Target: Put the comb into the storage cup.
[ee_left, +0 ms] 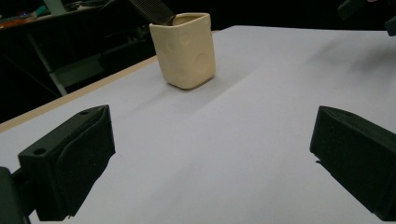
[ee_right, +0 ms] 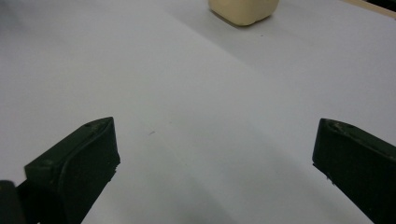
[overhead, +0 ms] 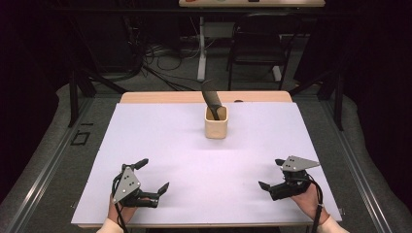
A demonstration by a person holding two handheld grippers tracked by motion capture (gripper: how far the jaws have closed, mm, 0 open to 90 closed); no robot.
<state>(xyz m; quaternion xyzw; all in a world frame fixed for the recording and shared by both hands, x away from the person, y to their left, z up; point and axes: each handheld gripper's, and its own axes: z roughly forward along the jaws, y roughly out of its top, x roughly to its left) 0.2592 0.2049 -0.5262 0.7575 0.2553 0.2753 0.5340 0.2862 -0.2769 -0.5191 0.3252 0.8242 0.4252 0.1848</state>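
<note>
**While both tongs wait, the cup stands far off**

While my left gripper (overhead: 153,175) rests near the table's (overhead: 160,145) front left corner, its jaws are spread wide with nothing between them. My right gripper (overhead: 272,174) sits at the front right, equally spread. Well apart from both, the cream cup (overhead: 216,122) stands upright near the far edge, a dark comb (overhead: 212,98) leaning inside it.

Black grippers (overhead: 151,175) (grey three-cornered plates, trailing cables), pale sleeves (overhead: 108,226).

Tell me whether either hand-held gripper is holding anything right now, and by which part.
Nothing is held. The left hand-held gripper and right hand-held gripper both stand open over the white table sheet, apart from the cream square cup with the dark comb.
</note>
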